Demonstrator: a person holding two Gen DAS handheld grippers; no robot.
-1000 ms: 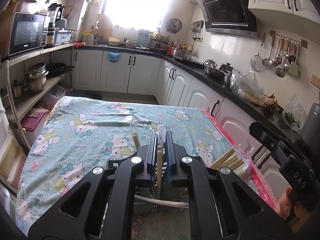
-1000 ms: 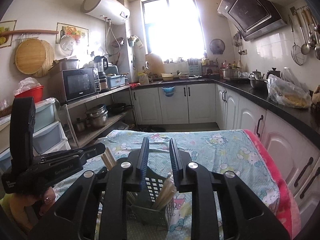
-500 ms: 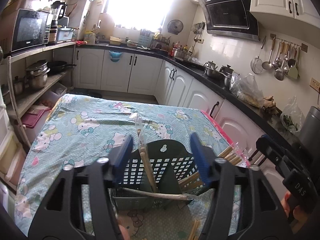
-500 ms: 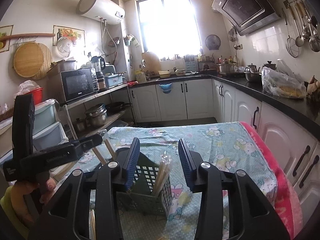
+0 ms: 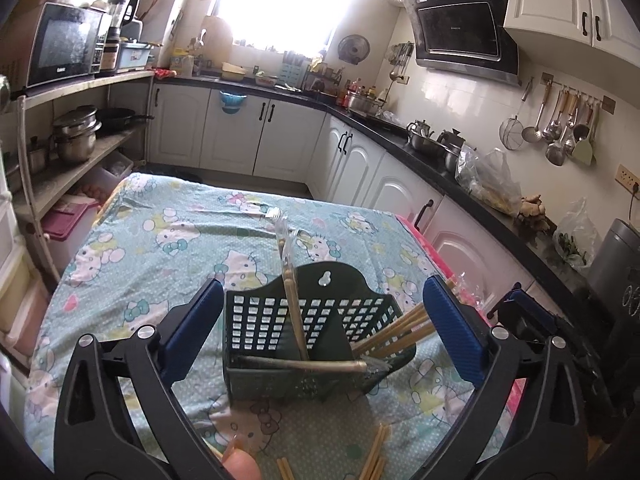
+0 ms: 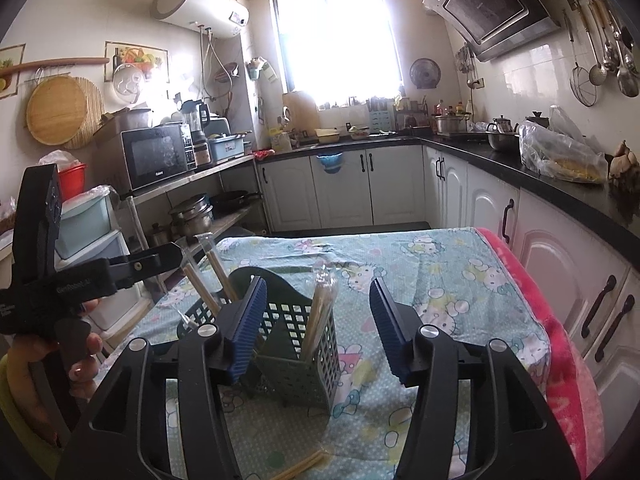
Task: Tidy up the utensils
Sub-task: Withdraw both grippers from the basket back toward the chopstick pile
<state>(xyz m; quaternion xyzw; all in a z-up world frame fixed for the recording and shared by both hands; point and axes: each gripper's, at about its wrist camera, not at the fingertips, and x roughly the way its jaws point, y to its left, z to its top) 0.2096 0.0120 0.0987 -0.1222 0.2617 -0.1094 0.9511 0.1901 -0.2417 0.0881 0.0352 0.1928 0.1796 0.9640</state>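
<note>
A dark green slotted utensil holder stands on the table with the Hello Kitty cloth. Wrapped chopsticks stand upright in its left compartment, and more chopsticks lean out to the right. My left gripper is open and empty, jaws wide on either side of the holder. My right gripper is open and empty in front of the holder, where wrapped chopsticks stand. Loose chopsticks lie on the cloth near me.
White cabinets with a black counter run along the right and back. A shelf with pots and a microwave stands to the left. A pink blanket edge hangs at the table's right side. The left gripper's body shows in the right wrist view.
My left gripper opened and let go of the chopsticks, which now stand in the holder. My right gripper opened wider too. Both pulled back slightly.
</note>
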